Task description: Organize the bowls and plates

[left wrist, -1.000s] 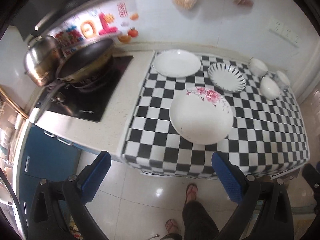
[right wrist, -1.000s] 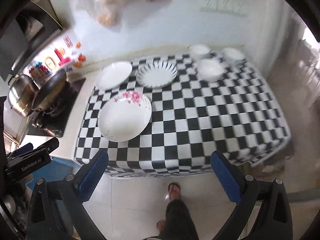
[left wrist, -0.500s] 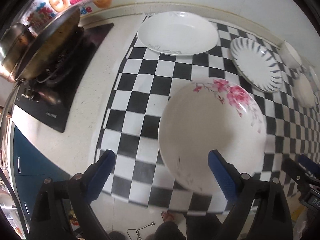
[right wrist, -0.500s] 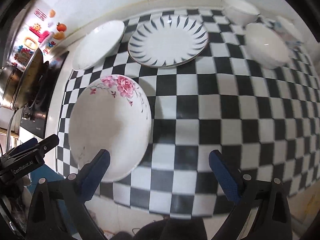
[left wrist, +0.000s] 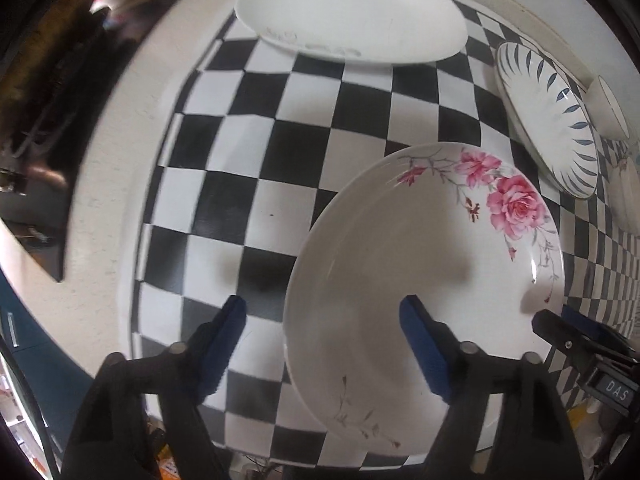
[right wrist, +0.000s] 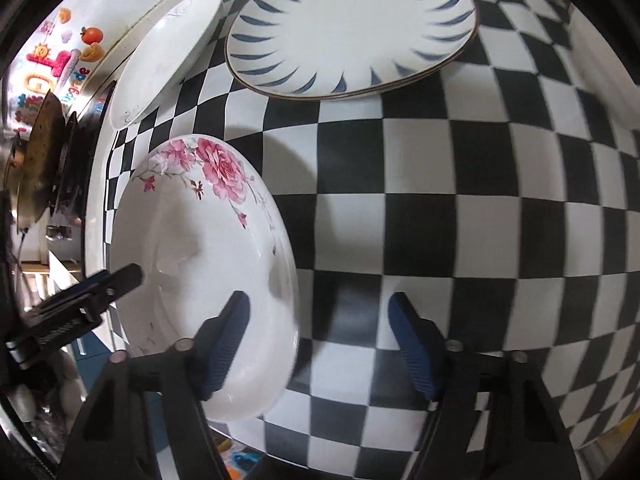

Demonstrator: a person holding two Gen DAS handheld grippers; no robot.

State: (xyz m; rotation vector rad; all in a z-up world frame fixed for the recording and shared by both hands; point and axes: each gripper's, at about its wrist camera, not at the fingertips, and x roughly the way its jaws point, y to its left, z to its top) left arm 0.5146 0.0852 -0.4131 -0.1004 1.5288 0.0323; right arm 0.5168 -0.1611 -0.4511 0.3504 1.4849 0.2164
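Observation:
A white plate with pink roses (left wrist: 420, 280) (right wrist: 192, 248) lies on the checkered cloth (left wrist: 280, 140) near the front edge. My left gripper (left wrist: 322, 312) points down over the plate's left rim, one finger outside it and one over the dish. Its jaws are closing and no pad touches the plate. My right gripper (right wrist: 318, 304) straddles the opposite rim the same way, also closing. Farther back lie a plain white plate (left wrist: 348, 20) (right wrist: 168, 56) and a blue-leaf plate (left wrist: 548, 116) (right wrist: 352, 28). A small white bowl (left wrist: 610, 108) sits beyond.
A stove with a dark wok (left wrist: 36, 100) (right wrist: 40, 160) stands left of the cloth on the pale counter (left wrist: 112, 200). Colourful stickers (right wrist: 60, 64) mark the wall behind. The counter's front edge runs just below both grippers.
Both grippers have dropped from high above the floor to the rose plate. Their jaws have narrowed and now stand on either side of opposite rims.

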